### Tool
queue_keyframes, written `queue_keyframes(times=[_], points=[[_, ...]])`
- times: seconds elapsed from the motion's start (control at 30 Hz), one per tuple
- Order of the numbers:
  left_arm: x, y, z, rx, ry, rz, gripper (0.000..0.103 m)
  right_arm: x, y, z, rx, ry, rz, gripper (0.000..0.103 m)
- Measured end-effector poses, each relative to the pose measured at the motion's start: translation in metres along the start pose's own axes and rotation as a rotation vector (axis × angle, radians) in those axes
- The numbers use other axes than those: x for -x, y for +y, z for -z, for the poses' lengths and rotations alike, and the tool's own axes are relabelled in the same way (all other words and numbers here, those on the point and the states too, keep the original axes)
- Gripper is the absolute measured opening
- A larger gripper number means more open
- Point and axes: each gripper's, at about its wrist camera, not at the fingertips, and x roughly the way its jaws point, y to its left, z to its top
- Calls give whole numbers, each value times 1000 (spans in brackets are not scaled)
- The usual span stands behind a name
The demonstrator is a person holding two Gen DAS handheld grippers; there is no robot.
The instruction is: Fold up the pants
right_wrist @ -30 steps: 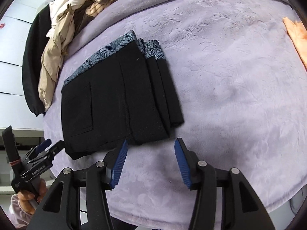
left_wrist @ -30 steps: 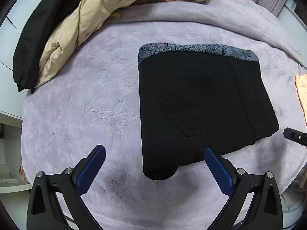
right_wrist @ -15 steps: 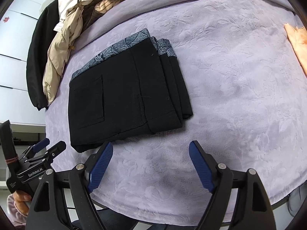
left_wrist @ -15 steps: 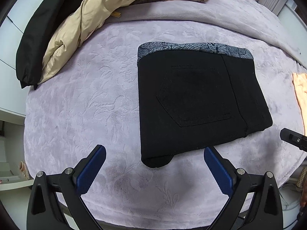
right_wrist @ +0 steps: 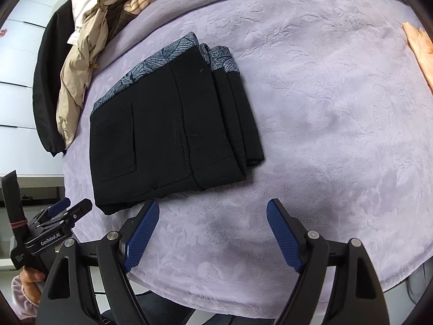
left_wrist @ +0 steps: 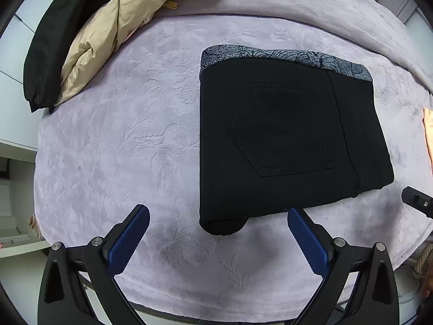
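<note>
Both my blue-padded grippers, left and right, hang wide open (nothing held) above the folded black pants with patterned grey waistband, the folding apparently complete.

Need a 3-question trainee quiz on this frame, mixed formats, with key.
1. True or false: the right gripper is clamped on the black pants.
2. What lies beyond the pants' patterned waistband at the far edge of the purple blanket? A) a heap of clothes B) a laptop C) a stack of plates
3. Fill in: the pants lie ____ into a compact stack, pocket side up.

Key: 1 false, both it and the left gripper stand open and empty. 2 A, the clothes pile. 3 folded.
</note>
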Motion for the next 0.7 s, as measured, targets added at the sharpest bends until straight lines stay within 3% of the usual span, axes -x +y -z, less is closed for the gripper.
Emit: queue_keyframes(times=[0.37, 0.5, 0.7], points=[[-2, -13, -7, -9, 13, 6, 102, 1, -15, -16, 3, 11, -26, 84], [-3, -13, -11, -3, 14, 6, 102, 0, -18, -21, 5, 22, -43, 91], [-6, -16, -18, -8, 18, -9, 102, -2, -24, -27, 4, 33, -44, 92]])
